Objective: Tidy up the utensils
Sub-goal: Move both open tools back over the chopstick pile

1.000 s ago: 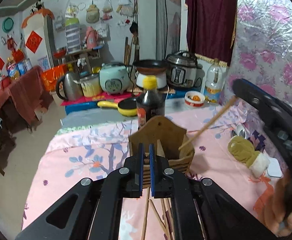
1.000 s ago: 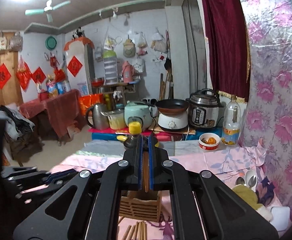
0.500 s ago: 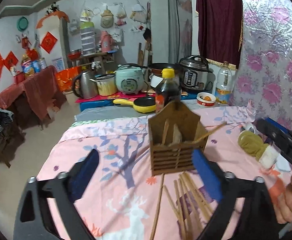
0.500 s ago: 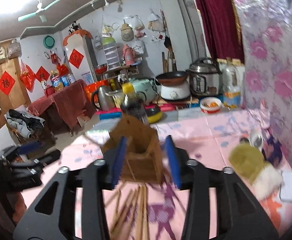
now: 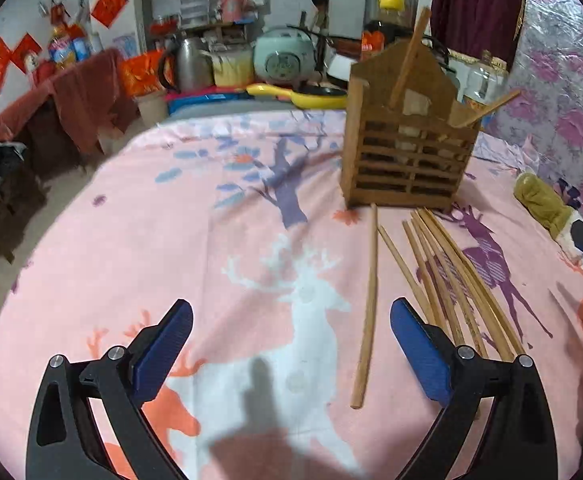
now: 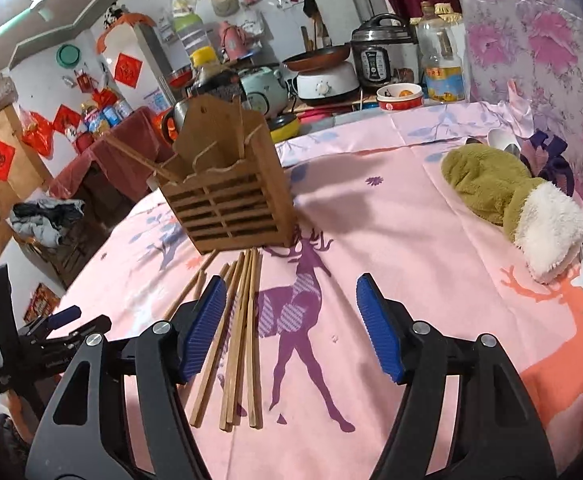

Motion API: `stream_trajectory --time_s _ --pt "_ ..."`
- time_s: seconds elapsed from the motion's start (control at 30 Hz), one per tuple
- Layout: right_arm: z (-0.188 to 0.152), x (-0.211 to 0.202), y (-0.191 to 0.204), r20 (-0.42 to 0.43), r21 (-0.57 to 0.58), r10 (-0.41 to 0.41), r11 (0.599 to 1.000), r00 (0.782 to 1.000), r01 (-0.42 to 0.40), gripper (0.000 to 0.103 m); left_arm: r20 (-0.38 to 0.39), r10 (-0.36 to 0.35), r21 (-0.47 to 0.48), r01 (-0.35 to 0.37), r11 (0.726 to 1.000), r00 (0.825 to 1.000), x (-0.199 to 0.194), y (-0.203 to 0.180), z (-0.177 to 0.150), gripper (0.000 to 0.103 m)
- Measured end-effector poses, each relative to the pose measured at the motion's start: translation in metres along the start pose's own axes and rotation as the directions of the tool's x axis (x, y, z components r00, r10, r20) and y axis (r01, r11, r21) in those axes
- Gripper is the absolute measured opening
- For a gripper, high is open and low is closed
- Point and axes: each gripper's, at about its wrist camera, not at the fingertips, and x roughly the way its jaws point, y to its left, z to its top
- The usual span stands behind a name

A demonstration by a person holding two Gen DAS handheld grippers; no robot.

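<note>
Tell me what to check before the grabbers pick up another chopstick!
1. Left gripper empty and wide open: ok.
2. Right gripper empty, jaws opening: ok.
3. Loose chopsticks lying on the cloth in front of the wooden holder: ok.
4. Holder standing upright: ok.
5. One single chopstick lying apart from the bunch, easy to grab: ok.
6. Room left inside the holder: cannot tell.
</note>
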Motion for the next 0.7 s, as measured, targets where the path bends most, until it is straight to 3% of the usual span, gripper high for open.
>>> stream_trajectory --time_s 0.17,0.37,0.47,0.53,0.63,0.7 --pt "-0.004 0.004 0.003 -0.027 -0.008 -0.015 1.0 1.0 0.014 0.067 -0.028 0.012 0.061 -0.01 0.998 1.0 0.004 -0.014 -0.008 0.097" --pt "-0.004 0.003 -0.002 -0.038 0.014 -0.013 1.0 0.999 0.014 0.067 -0.087 -0.035 0.07 0.041 0.997 0.996 0.011 -0.019 -0.022 0.097" --pt "-0.005 0.004 0.0 -0.044 0.008 -0.011 1.0 0.999 0.011 0.067 -0.089 -0.069 0.087 0.077 0.993 0.994 0.01 -0.024 -0.025 0.081" --pt "-0.006 0.005 0.002 -0.045 -0.003 -0.011 1.0 0.999 0.011 0.067 -0.105 -0.081 0.101 0.092 0.991 0.991 0.013 -0.029 -0.026 0.058" --pt "-0.007 0.006 0.004 -0.047 -0.013 -0.014 1.0 0.999 0.013 0.067 -0.142 -0.116 0.104 0.131 0.986 0.983 0.02 -0.032 -0.028 0.043" --pt "-0.007 0.006 0.004 -0.049 -0.013 -0.015 1.0 0.999 0.015 0.067 -0.151 -0.128 0.108 0.145 0.983 0.98 0.021 -0.035 -0.03 0.038"
